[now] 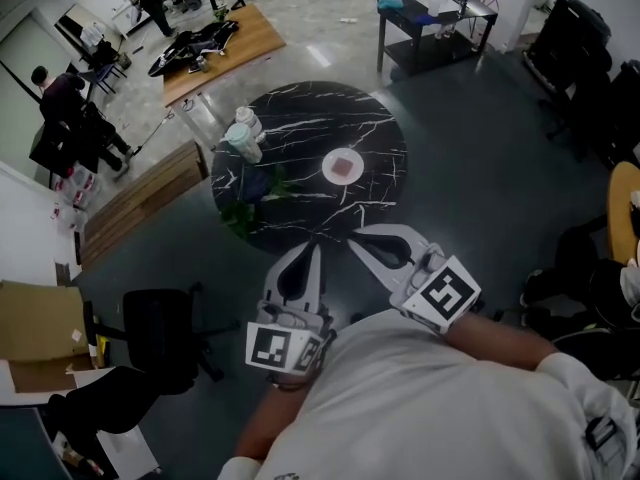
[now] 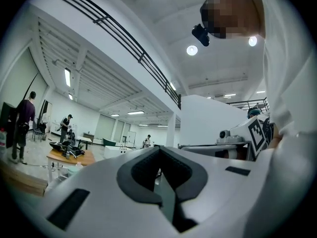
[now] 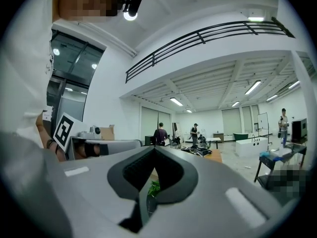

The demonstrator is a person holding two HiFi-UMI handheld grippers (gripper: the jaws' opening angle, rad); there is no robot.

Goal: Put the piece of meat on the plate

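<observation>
In the head view a small white plate (image 1: 328, 172) stands right of centre on the round black marble table (image 1: 330, 118). A pinkish piece of meat (image 1: 345, 166) lies on it. Both grippers are held close to the person's chest, short of the table's near edge and well apart from the plate. My left gripper (image 1: 315, 245) is shut with nothing in it, and my right gripper (image 1: 352, 239) is shut and empty too. The left gripper (image 2: 159, 152) and the right gripper (image 3: 154, 150) point level out into the room in their own views, so neither view shows the plate.
Pale bottles (image 1: 243, 131) stand at the table's left edge, with a green plant (image 1: 252, 203) in front of them. A black chair (image 1: 165, 338) is at the lower left. A wooden table (image 1: 225, 46) and a black cart (image 1: 435, 18) stand beyond, with people at the far left.
</observation>
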